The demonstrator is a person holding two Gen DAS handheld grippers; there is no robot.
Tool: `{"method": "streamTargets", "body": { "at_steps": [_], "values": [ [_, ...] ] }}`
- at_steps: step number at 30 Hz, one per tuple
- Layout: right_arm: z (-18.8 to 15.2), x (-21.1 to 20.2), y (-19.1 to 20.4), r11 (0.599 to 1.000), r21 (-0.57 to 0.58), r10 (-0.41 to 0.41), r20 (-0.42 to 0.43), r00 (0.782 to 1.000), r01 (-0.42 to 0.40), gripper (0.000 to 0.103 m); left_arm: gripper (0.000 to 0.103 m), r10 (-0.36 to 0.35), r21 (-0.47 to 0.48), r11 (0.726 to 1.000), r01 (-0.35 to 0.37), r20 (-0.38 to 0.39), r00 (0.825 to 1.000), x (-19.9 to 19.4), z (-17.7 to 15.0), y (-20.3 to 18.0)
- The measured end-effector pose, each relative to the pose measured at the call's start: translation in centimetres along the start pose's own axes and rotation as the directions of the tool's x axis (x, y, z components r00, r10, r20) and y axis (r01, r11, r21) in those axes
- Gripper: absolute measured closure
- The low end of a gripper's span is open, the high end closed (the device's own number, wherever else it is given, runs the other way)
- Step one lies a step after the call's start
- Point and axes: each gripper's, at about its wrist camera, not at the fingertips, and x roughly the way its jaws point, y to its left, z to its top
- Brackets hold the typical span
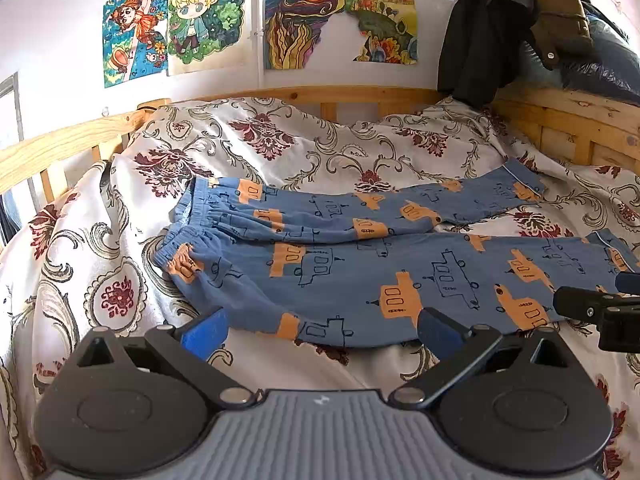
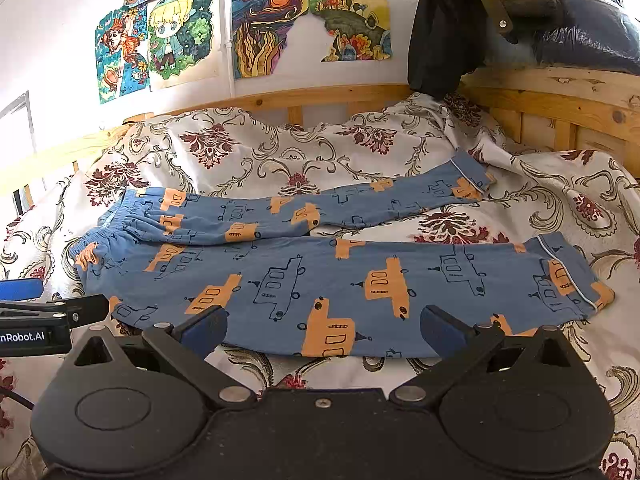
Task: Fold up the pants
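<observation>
- Blue cotton pyjama pants with orange and outlined boat prints [image 1: 360, 256] lie spread flat on the cream floral bedspread [image 1: 280, 140], waistband to the left, both legs running right, slightly parted.
- Left gripper [image 1: 320, 330] hovers at the near edge of the pants, blue-padded jaws spread wide, gripping nothing.
- Right gripper [image 2: 324, 330] hangs over the near leg, likewise released and empty.
- Wooden bed rail [image 2: 320, 98] and colourful drawings [image 2: 272, 28] sit behind.

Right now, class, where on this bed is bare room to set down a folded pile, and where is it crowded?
Free: floral duvet between the blue boat-print pants and the wooden rail; also right of the cuffs. Crowded: the near edge, where both open grippers, left and right, hover.
</observation>
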Motion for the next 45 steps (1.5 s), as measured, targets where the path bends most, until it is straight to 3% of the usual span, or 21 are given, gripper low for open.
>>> {"method": "streamTargets", "body": {
  "at_steps": [12,16,21,26,31,35,37,41,45],
  "values": [
    [0.1,0.1,0.0,1.000,0.005,-0.003,-0.005,1.000,0.003,0.001,0.000,-0.006,-0.007,1.000,0.006,-0.008,1.000,0.2,-0.3,0.3],
    [0.4,0.5,0.0,1.000,0.011,-0.013,-0.023,1.000,0.013,0.001,0.000,-0.035,-0.079,0.996,0.031,-0.052,0.998,1.1,-0.5,1.0],
    [1.0,0.5,0.1,1.000,-0.011,0.002,-0.014,1.000,-0.002,0.001,0.000,-0.019,-0.139,0.990,0.003,-0.109,0.994,2.0,0.0,1.5],
    [2.5,0.8,-0.7,0.999,-0.023,0.036,-0.004,0.999,-0.037,0.001,0.000,-0.017,-0.073,0.997,0.010,-0.102,0.995,2.4,3.1,1.3],
    [5.8,2.4,-2.4,0.988,-0.121,0.100,-0.009,0.995,-0.101,0.001,0.000,-0.025,0.013,1.000,0.027,-0.159,0.987,5.3,8.6,1.7],
    [9.2,5.9,-4.5,0.949,-0.279,0.139,-0.044,0.989,-0.146,0.001,0.000,-0.016,0.034,0.999,0.021,-0.132,0.991,9.0,13.3,2.5],
    [10.8,8.3,-5.8,0.937,-0.295,0.169,-0.082,0.982,-0.186,0.001,0.000,-0.028,0.076,0.996,0.038,-0.130,0.991,11.7,15.3,2.5],
    [14.5,15.3,-8.2,0.907,-0.286,0.268,-0.174,0.948,-0.309,0.001,0.000,-0.173,0.141,0.969,0.205,-0.209,0.963,17.9,17.9,2.5],
    [18.3,24.3,-8.8,0.850,-0.347,0.316,-0.266,0.911,-0.397,0.001,0.000,-0.129,0.286,0.941,0.181,-0.191,0.973,23.6,19.3,1.4]
  ]
}}
